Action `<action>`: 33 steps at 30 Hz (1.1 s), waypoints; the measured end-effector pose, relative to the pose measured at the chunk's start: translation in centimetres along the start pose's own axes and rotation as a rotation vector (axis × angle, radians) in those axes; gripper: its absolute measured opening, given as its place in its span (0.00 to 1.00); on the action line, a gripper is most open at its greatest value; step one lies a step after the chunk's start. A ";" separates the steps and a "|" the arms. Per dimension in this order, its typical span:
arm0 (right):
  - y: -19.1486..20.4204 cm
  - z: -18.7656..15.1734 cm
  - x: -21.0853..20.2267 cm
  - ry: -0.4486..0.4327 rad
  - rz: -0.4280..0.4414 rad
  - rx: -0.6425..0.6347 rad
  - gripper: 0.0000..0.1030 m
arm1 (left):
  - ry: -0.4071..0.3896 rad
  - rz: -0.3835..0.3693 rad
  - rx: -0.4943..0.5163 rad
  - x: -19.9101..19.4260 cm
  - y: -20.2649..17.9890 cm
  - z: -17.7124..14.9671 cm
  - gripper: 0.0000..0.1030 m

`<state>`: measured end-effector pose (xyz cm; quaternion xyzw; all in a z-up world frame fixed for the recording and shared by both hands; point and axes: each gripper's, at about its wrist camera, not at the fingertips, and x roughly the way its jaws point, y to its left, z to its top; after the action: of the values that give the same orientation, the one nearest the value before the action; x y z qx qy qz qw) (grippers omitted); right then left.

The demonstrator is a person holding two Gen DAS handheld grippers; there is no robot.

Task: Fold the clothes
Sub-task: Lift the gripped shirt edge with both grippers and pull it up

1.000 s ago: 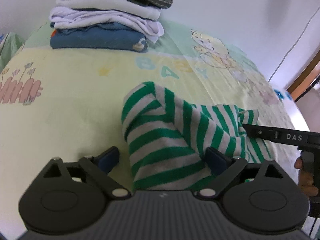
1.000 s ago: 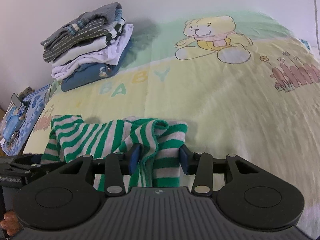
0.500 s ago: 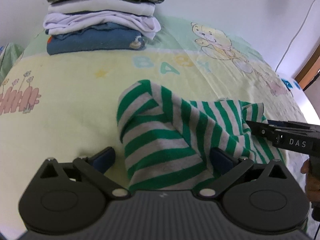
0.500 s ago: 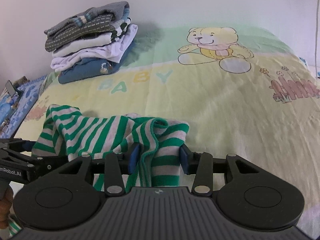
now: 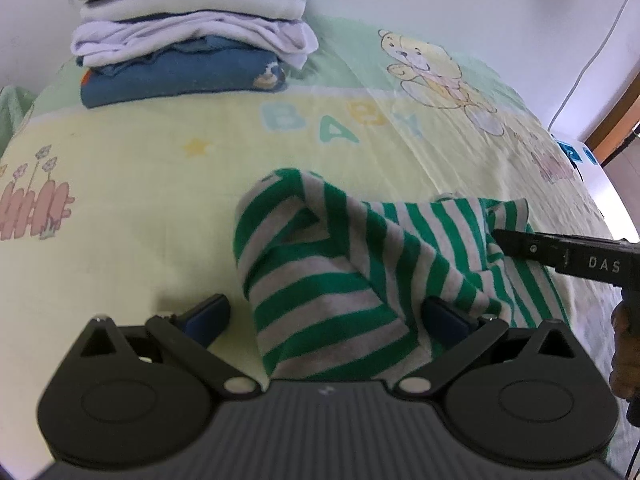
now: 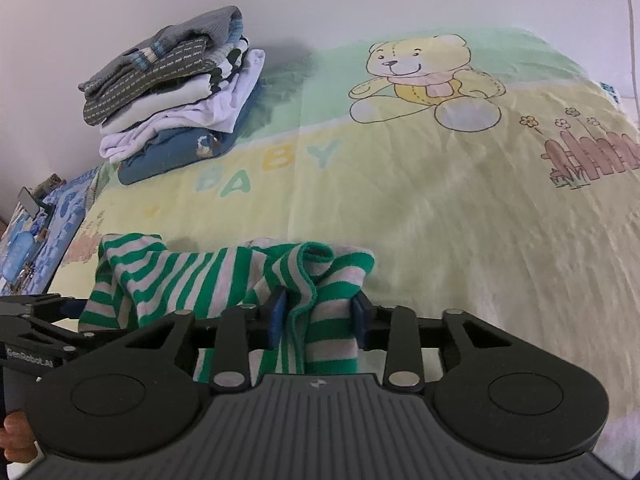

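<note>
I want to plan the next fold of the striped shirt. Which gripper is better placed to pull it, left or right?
Right. The right gripper has a fold of the striped shirt between its closing jaws. The left gripper stands wide open, gripping nothing.

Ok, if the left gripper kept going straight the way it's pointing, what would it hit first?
Most likely the striped garment, already bunched between the left gripper's wide-open jaws. The bedsheet lies right under it, though depth is hard to judge.
</note>
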<state>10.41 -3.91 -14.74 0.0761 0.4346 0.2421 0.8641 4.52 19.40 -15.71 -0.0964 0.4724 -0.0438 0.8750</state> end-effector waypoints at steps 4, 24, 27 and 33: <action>-0.2 0.4 0.3 0.006 0.012 0.012 0.42 | 0.011 0.001 0.012 0.2 -0.1 0.3 1.00; -0.9 0.7 -0.1 0.017 0.067 0.012 0.40 | 0.033 -0.331 -0.194 -0.7 5.0 1.2 0.99; -0.8 1.1 0.0 0.022 0.101 0.016 0.45 | 0.027 -0.288 -0.166 -0.2 4.4 1.6 0.99; -1.5 1.5 1.0 0.035 0.118 0.031 0.41 | -0.014 -0.290 -0.124 0.3 3.6 2.0 0.97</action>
<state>12.63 -4.60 -15.02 0.1107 0.4483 0.2869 0.8393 6.34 23.11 -15.64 -0.2176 0.4493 -0.1400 0.8551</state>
